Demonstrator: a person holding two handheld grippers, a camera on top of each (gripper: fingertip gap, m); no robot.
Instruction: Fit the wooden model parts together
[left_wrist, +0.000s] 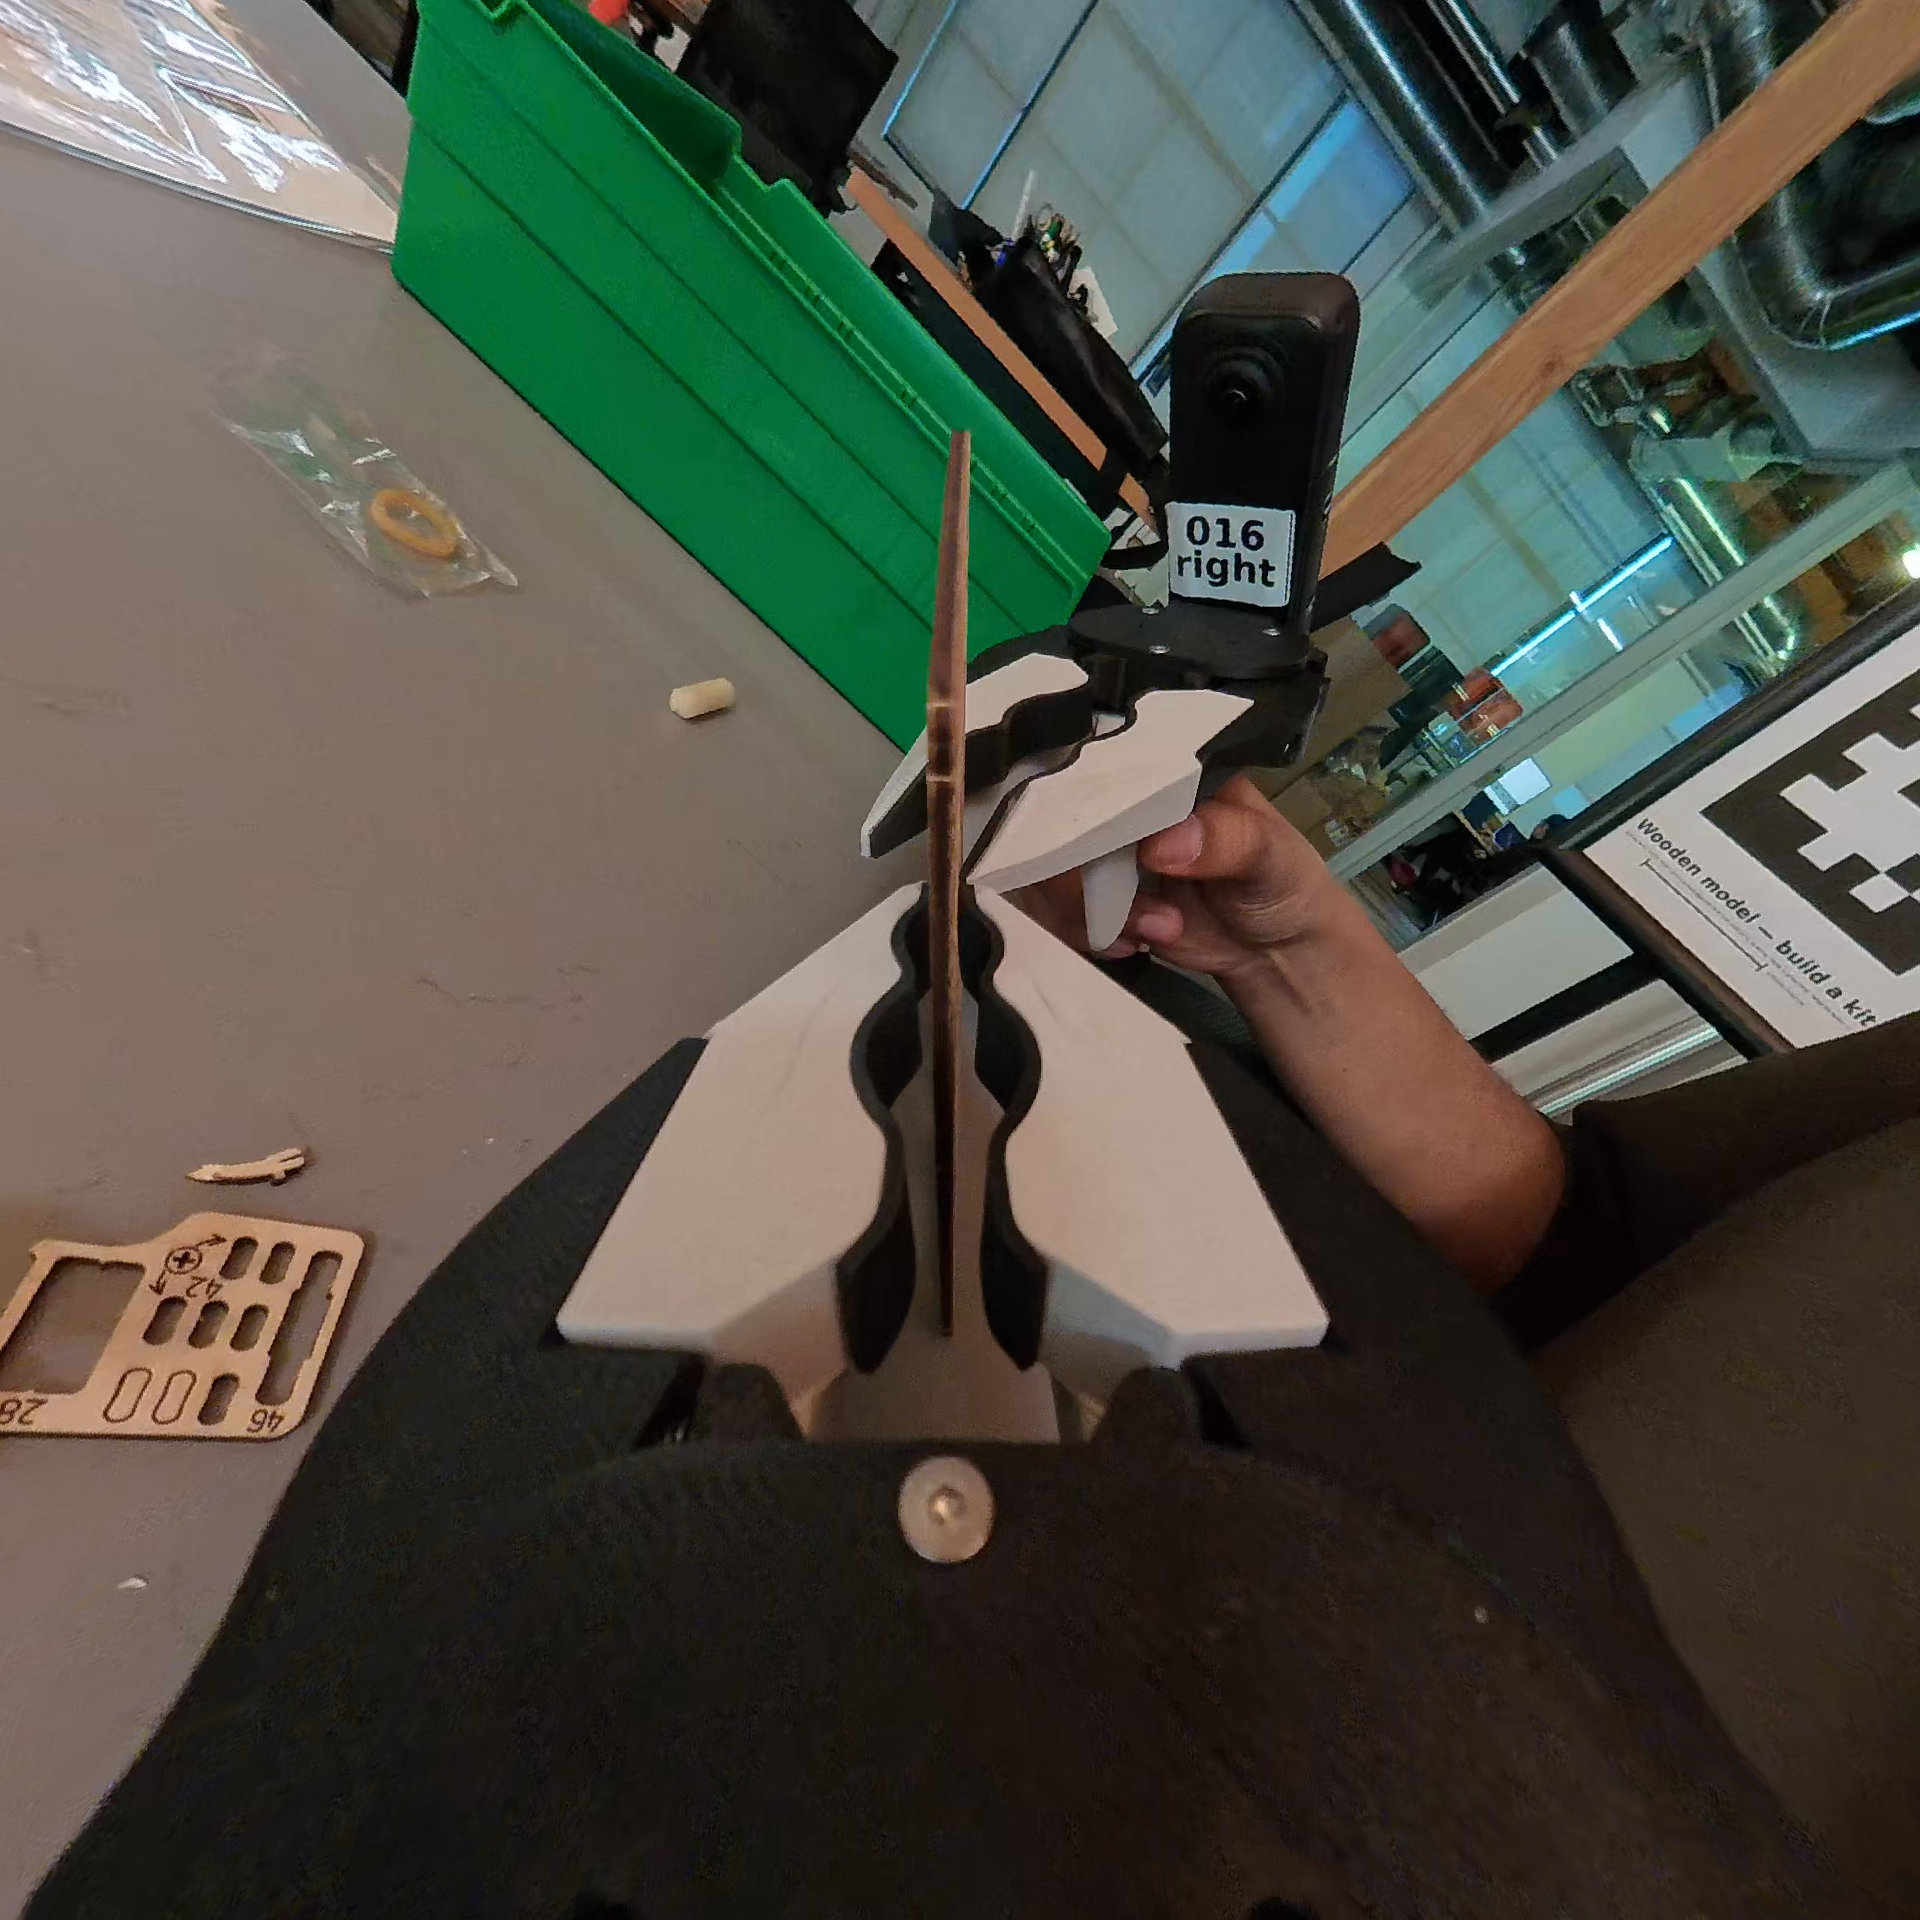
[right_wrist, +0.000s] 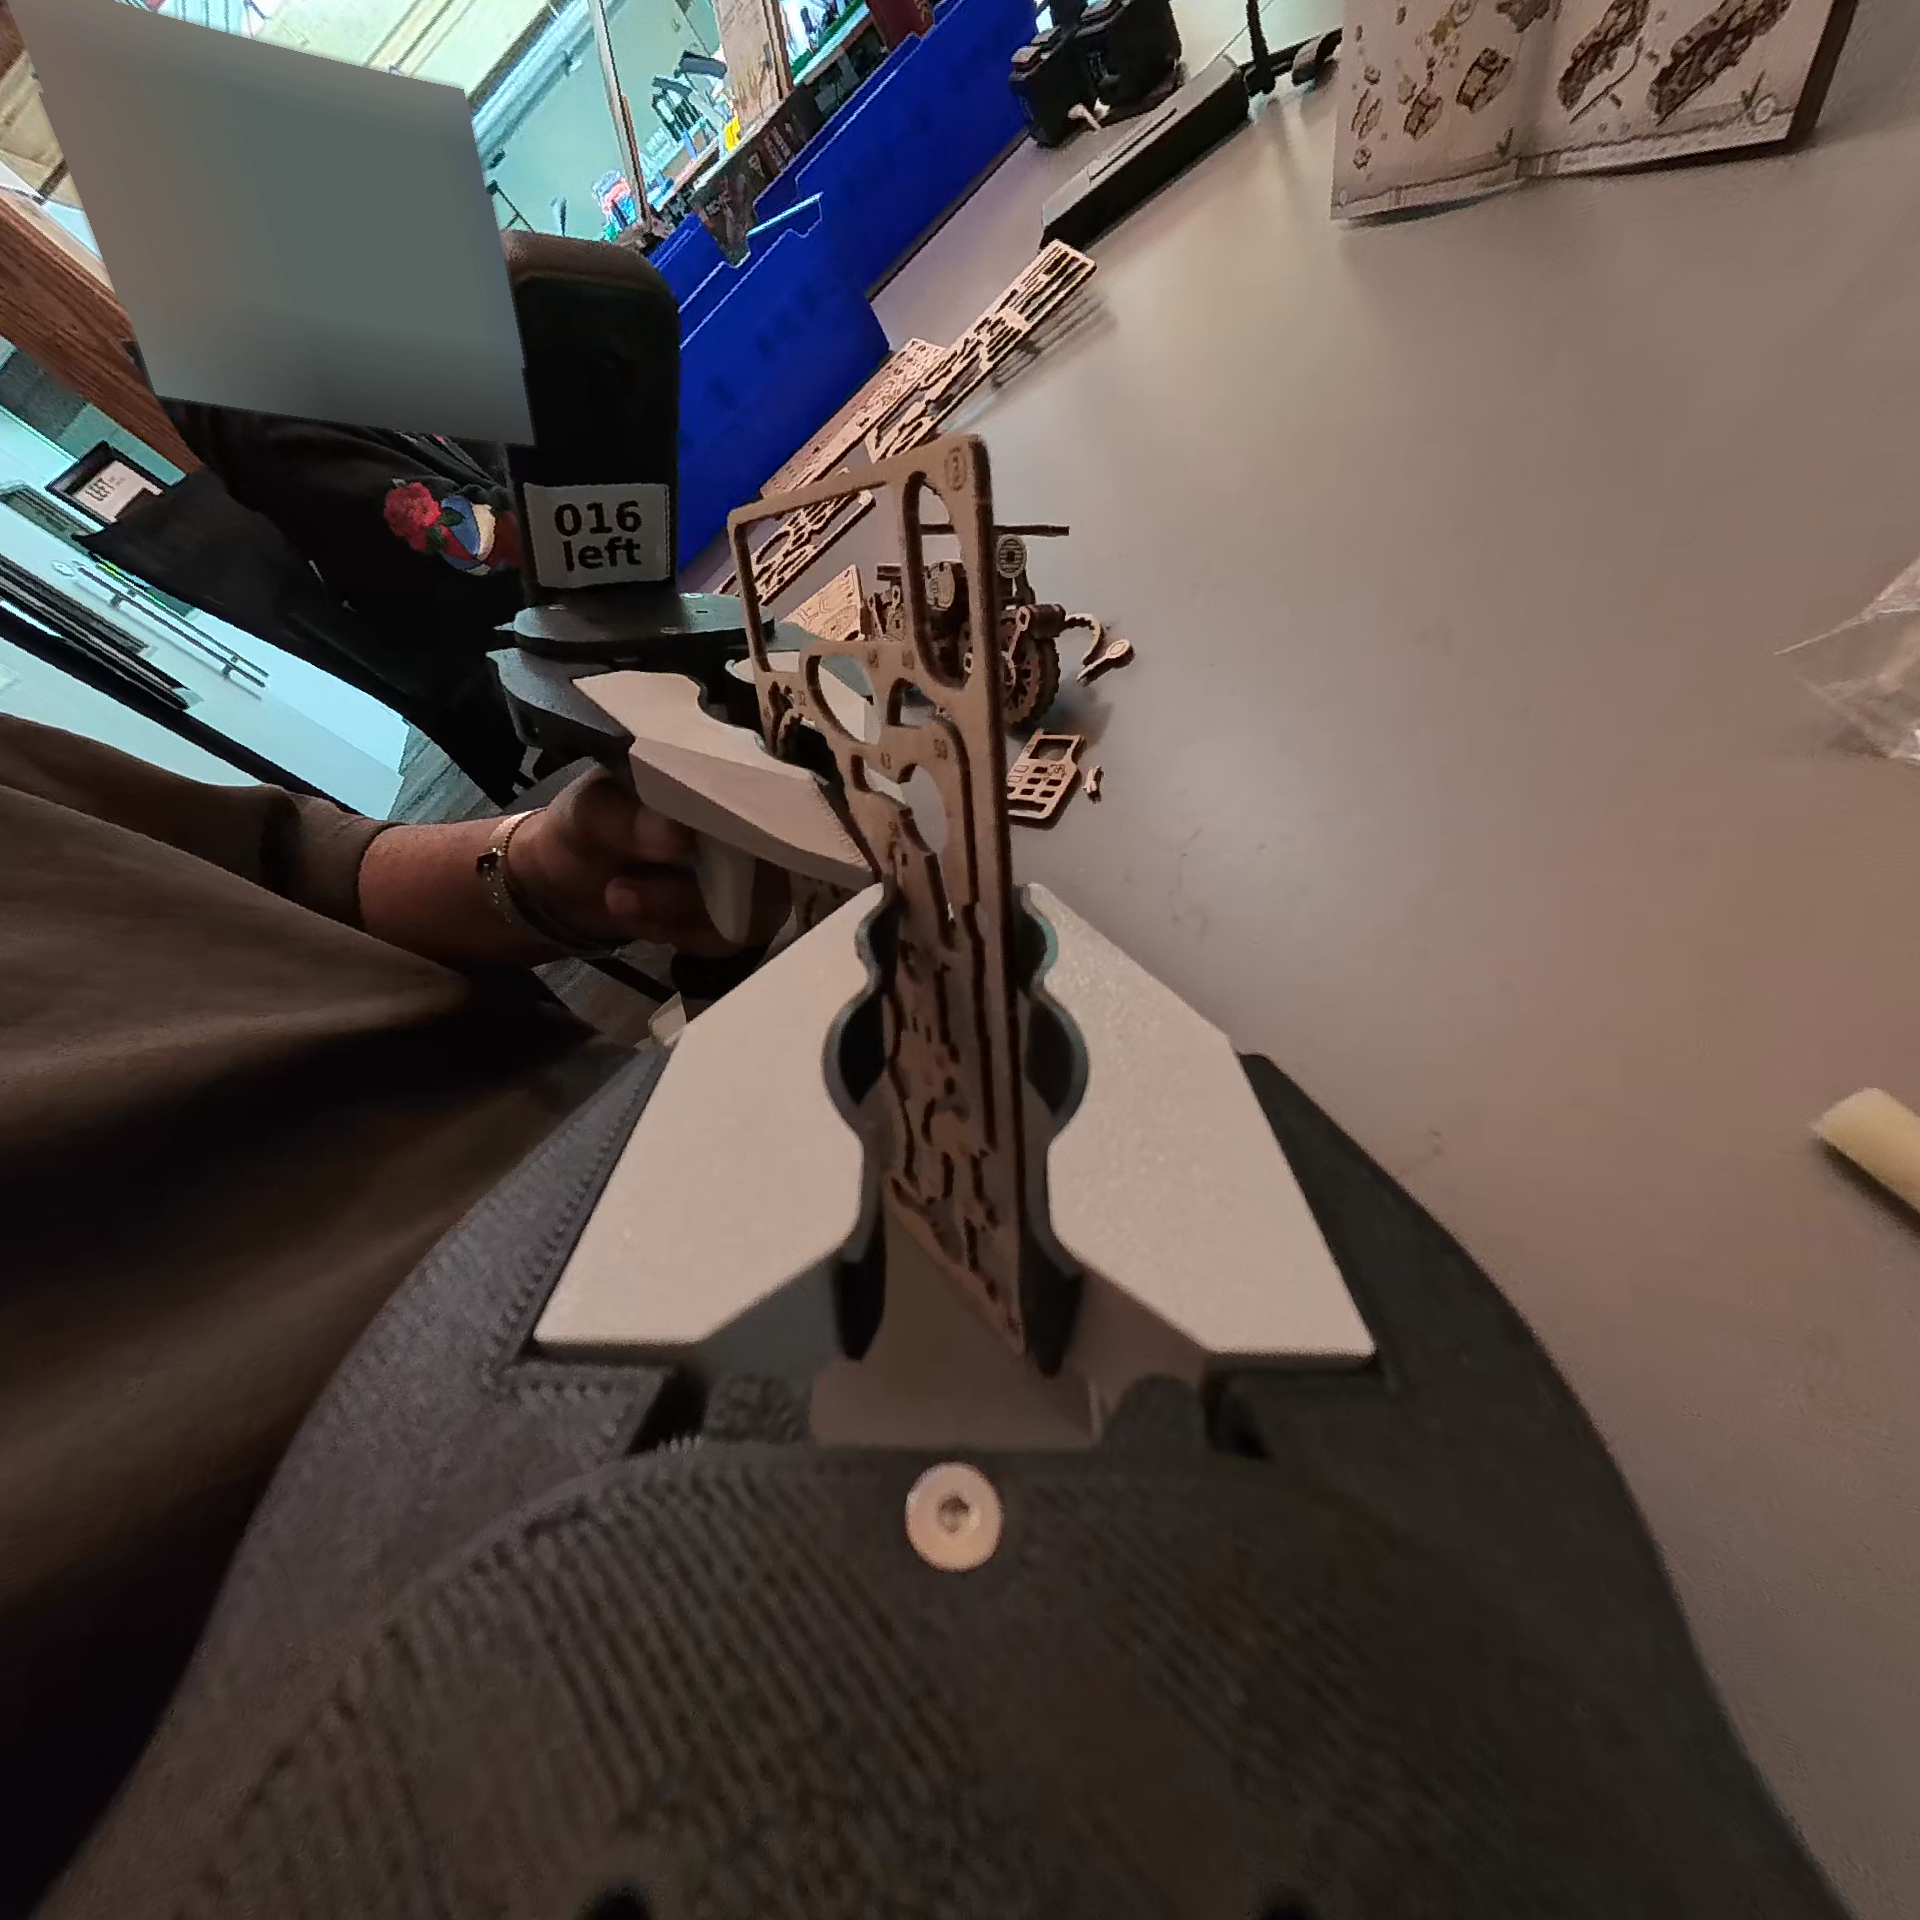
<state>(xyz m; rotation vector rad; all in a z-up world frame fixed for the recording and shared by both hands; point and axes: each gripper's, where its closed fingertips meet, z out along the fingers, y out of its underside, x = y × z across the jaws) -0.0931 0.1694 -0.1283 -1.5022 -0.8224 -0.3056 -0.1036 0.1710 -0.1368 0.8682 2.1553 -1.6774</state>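
Above table (left_wrist: 312, 831): L tool (left_wrist: 948, 914) & R tool (right_wrist: 951, 904) both nearly closed, clamping same wooden sheet (right_wrist: 935, 790).

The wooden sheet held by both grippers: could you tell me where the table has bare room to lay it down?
Bare table lies between the half-built model and the plastic bag, near the white peg. It is crowded by the loose sheets along the blue bins.
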